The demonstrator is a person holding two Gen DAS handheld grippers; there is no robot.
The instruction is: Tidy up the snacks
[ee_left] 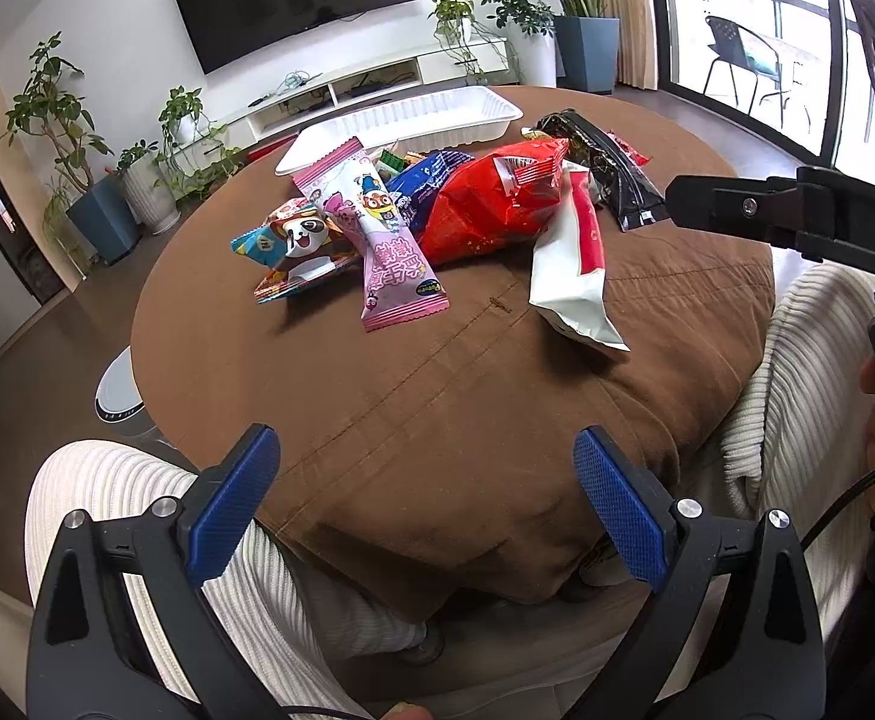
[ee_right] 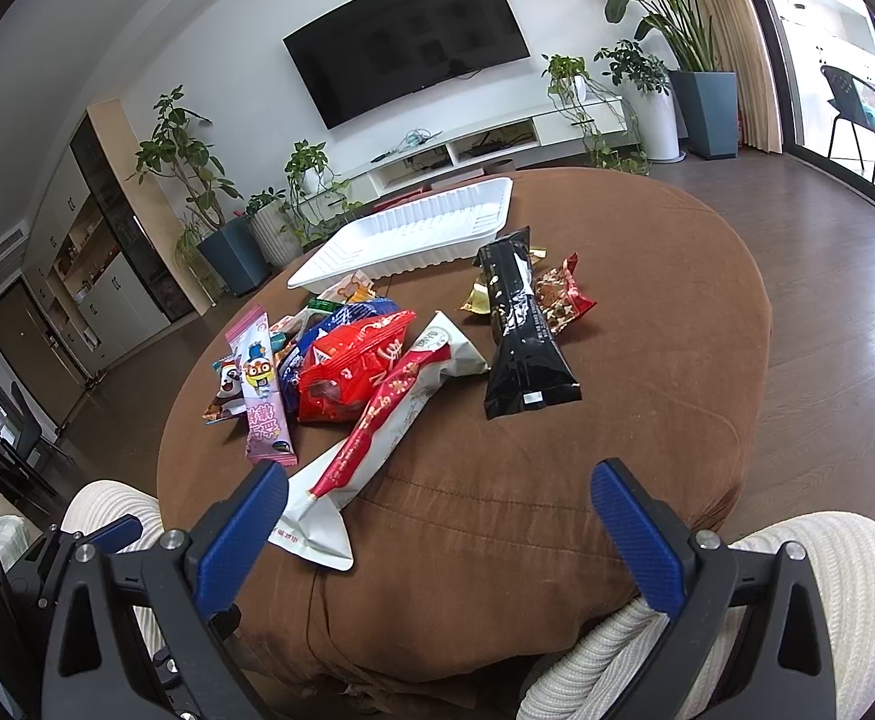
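Snack packets (ee_right: 377, 360) heaped mid-cushion (ee_right: 617, 450), white tray (ee_right: 413, 234) at 12 o'clock. Left gripper (ee_left: 425, 504) and right gripper (ee_right: 437, 534) wide apart, empty. Light, crinkly, slippery wrappers; best pinched at sealed ends.

Daylight is pouring in from the windows (ee_left: 797, 48) at the right, blowing out the panes and glaring off the floor (ee_right: 845, 312). Packets (ee_left: 485, 210) are casting soft shadows leftward. Both views are staying sharp, while fisheye distortion is bending walls and darkening the corners.
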